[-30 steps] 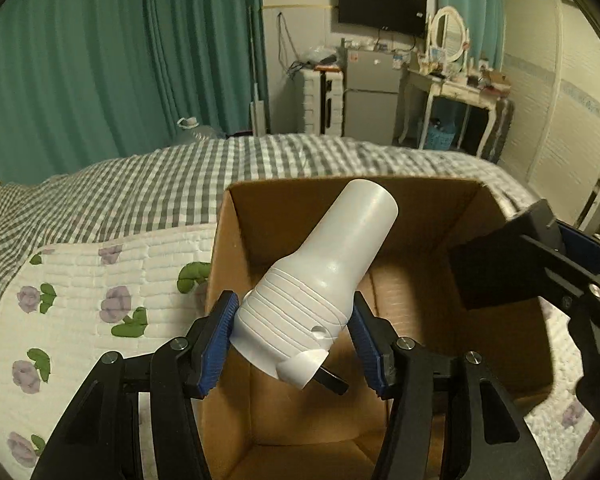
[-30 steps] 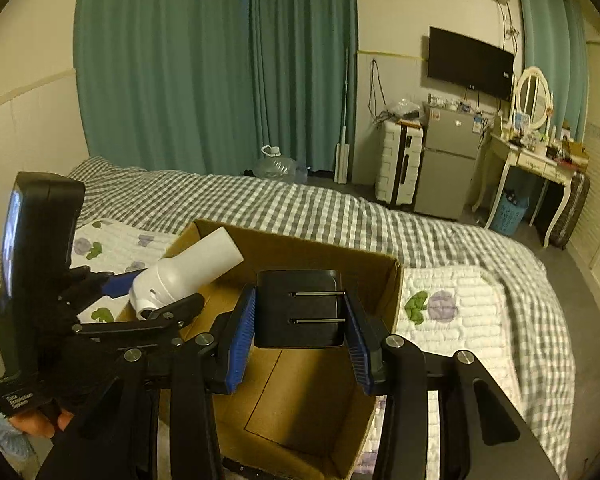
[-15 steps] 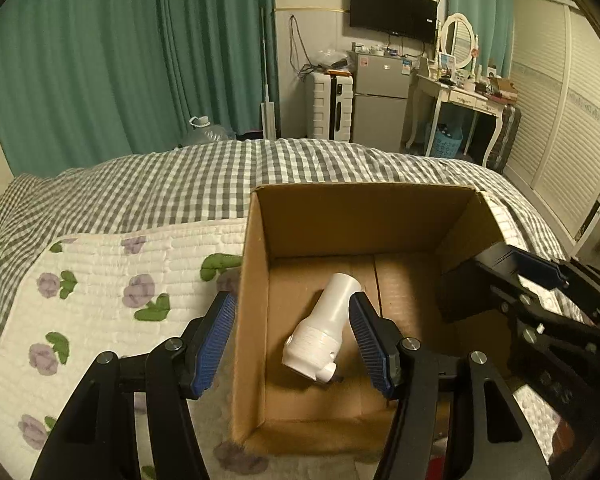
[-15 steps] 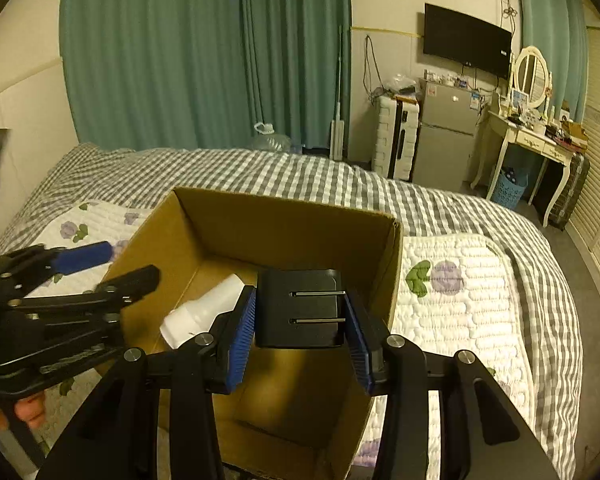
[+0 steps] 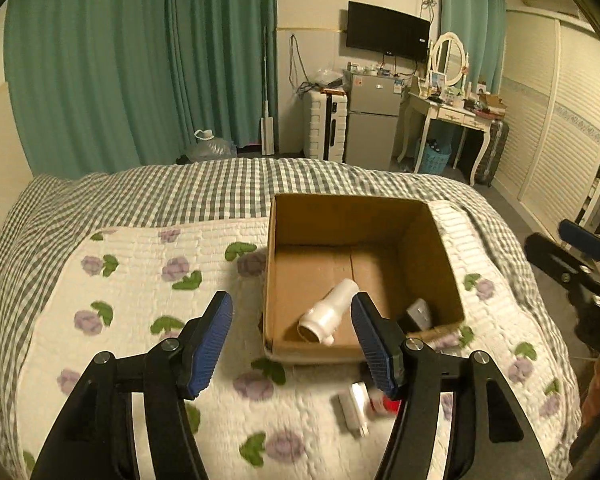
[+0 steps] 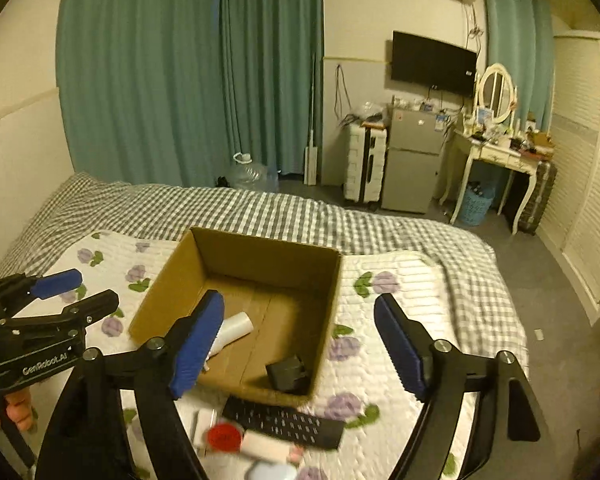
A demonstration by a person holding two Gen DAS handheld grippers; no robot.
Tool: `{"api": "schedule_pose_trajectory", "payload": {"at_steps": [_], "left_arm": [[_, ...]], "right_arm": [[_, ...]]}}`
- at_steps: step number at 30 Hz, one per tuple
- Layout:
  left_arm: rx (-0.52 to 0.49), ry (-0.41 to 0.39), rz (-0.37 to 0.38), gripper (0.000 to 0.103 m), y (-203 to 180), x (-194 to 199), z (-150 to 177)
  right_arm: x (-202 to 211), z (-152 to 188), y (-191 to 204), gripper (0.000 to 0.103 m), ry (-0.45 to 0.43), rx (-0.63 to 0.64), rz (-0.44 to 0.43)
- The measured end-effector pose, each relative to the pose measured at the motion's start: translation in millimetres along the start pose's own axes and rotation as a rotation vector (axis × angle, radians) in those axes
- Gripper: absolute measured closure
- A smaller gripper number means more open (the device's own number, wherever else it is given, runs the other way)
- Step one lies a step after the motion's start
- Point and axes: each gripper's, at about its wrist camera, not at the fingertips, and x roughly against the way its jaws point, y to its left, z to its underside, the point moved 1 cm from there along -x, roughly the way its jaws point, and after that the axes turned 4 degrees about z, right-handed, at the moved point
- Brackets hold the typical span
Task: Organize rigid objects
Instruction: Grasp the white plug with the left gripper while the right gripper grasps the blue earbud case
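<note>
Two items lie boxed, and both our grippers hang empty above the bed.

On the left, our left gripper [image 5: 292,340] has its jaws spread wide, holding nothing; the white bottle [image 5: 329,312] lies on its side on the floor of the box [image 5: 380,204], with the black block [image 6: 288,372] in the near right corner. Our right gripper [image 6: 300,344] is spread too. For the next pick (our guess), we should drop straight onto the remote [image 6: 284,422] in front of the box, jaws across its narrow width, clear of the red-capped item [image 6: 224,436] touching it.
</note>
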Motion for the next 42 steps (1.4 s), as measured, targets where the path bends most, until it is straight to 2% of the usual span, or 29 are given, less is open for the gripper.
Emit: {"api": "schedule_pose_trajectory", "payload": {"at_steps": [2, 5, 12, 21, 25, 32, 35, 37, 39, 42], "left_arm": [[-0.004, -0.005, -0.005, 0.038, -1, 10, 9], [-0.006, -0.012, -0.012, 0.038, 1, 19, 27], [0.015, 0.032, -0.034, 0.038, 11, 14, 84], [0.042, 0.134, -0.039, 0.038, 14, -28, 140], [0.033, 0.173, -0.030, 0.038, 9, -46, 154], [0.012, 0.197, -0.029, 0.038, 1, -60, 162], [0.010, 0.199, -0.030, 0.038, -2, -63, 161], [0.000, 0.202, -0.031, 0.038, -5, -65, 160], [-0.011, 0.204, -0.029, 0.038, -12, -67, 159], [-0.029, 0.208, -0.012, 0.038, -24, -68, 157]], "right_arm": [[19, 8, -1, 0.015, -0.005, 0.001, 0.009], [37, 25, -1, 0.014, 0.001, 0.003, 0.023], [32, 77, 5, 0.014, 0.084, -0.026, 0.028], [-34, 168, 25, 0.014, 0.322, 0.006, 0.007], [-55, 181, 28, 0.014, 0.372, 0.005, -0.013], [-90, 192, 32, 0.015, 0.445, -0.022, -0.047], [-98, 193, 34, 0.020, 0.458, -0.027, -0.053], [-101, 196, 34, 0.035, 0.474, -0.024, -0.061], [-102, 198, 33, 0.046, 0.481, -0.022, -0.048], [-93, 195, 25, 0.047, 0.462, -0.057, -0.071]]}}
